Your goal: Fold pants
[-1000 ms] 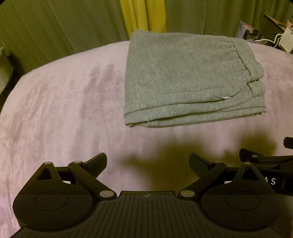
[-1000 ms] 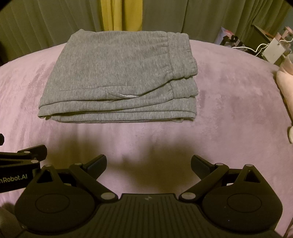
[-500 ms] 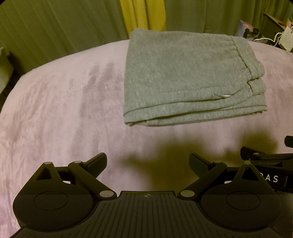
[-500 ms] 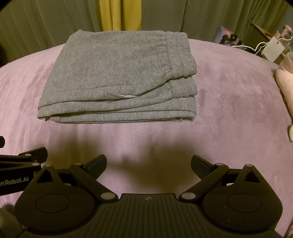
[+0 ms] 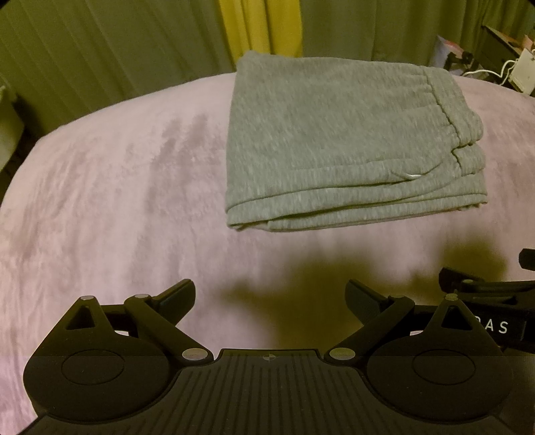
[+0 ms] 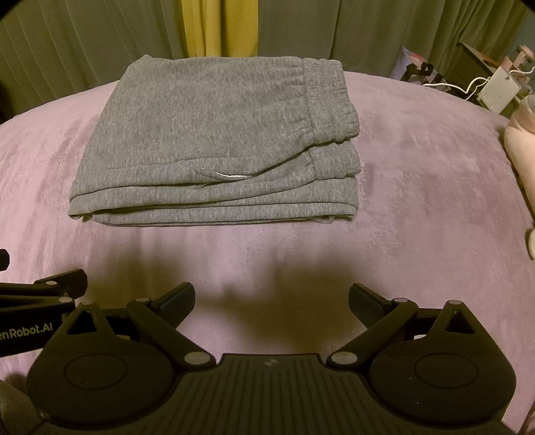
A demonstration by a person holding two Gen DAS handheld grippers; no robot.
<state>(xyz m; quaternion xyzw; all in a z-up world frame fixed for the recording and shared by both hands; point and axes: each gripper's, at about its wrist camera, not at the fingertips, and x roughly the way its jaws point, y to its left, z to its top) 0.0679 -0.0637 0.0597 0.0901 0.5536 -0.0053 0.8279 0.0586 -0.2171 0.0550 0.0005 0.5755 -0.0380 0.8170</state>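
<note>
Grey sweatpants (image 5: 334,140) (image 6: 214,144) lie folded in a flat stack on the purple blanket (image 5: 117,200) (image 6: 418,167), elastic waistband at the right end. My left gripper (image 5: 270,296) hovers open in front of the stack's near edge, nothing between its fingers. My right gripper (image 6: 271,297) is likewise open and empty, set back from the stack. Each gripper shows at the edge of the other's view: the right one (image 5: 485,291) at the left wrist view's right side, the left one (image 6: 43,287) at the right wrist view's left side.
Green curtains with a yellow strip (image 6: 204,26) hang behind the bed. A side table with a white device and cables (image 6: 498,90) stands at the back right. A pale pink soft item (image 6: 521,144) rests at the blanket's right edge.
Both grippers have drifted slightly; the pants sit a little lower and nearer in the left wrist view. The stack itself has not moved, and both grippers remain open.
</note>
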